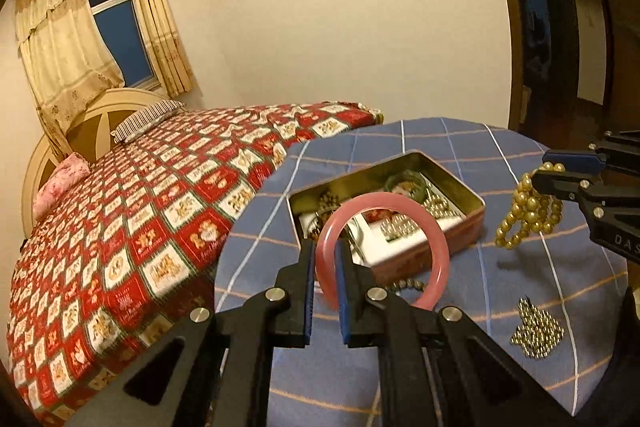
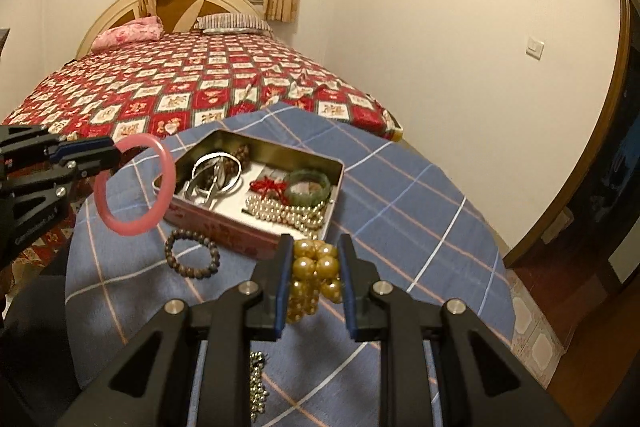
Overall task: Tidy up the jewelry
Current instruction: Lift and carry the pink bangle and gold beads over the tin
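Gripping pink bangle [image 1: 382,247], left hand-held gripper [image 1: 325,259] | right [image 2: 313,259] clamps gold beads [image 2: 316,271] | brown bracelet [image 2: 193,254] clearest right view

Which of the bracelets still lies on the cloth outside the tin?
The dark brown bead bracelet, flat beside the tin. The pink bangle and gold pearl bracelet are held in grippers.

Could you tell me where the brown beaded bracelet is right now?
In the right wrist view, the brown beaded bracelet lies on the blue cloth, just before the tin's near-left corner.
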A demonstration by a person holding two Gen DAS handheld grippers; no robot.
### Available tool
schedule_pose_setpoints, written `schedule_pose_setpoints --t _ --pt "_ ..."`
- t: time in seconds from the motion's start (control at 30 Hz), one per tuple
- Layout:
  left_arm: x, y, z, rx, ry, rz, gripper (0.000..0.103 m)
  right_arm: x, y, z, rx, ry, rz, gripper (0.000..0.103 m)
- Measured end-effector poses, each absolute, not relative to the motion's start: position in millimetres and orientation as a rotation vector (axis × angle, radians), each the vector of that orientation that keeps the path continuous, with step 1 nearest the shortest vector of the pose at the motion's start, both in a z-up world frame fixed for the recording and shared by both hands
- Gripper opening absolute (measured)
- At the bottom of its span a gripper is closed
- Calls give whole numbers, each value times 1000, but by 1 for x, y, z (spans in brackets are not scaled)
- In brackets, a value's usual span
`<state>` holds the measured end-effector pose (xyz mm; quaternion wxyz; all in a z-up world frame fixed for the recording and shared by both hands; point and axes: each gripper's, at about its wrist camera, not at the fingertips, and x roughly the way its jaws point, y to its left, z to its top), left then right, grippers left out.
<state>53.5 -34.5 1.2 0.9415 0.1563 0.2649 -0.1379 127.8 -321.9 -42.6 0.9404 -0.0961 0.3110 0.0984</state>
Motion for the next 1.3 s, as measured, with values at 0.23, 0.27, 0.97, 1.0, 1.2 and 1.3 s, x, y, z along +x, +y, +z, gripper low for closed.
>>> schedule_pose_setpoints --t 0.23,0.27,0.97,1.0,1.2,1.3 --pt "78 -35 15 331 517 -264 9 140 -318 -27 -216 602 205 24" --pt "82 -35 16 332 517 -262 9 142 -317 -24 -218 597 205 24" --pt "142 -49 12 365 522 -218 9 196 -291 -12 -258 579 231 24" --pt "144 -50 11 367 525 -217 9 198 -289 -13 -261 582 232 24" --pt "157 -54 5 381 545 -205 9 211 -285 -18 -274 600 238 24" --pt "163 -55 0 382 557 -197 9 218 -283 -22 -281 610 238 24"
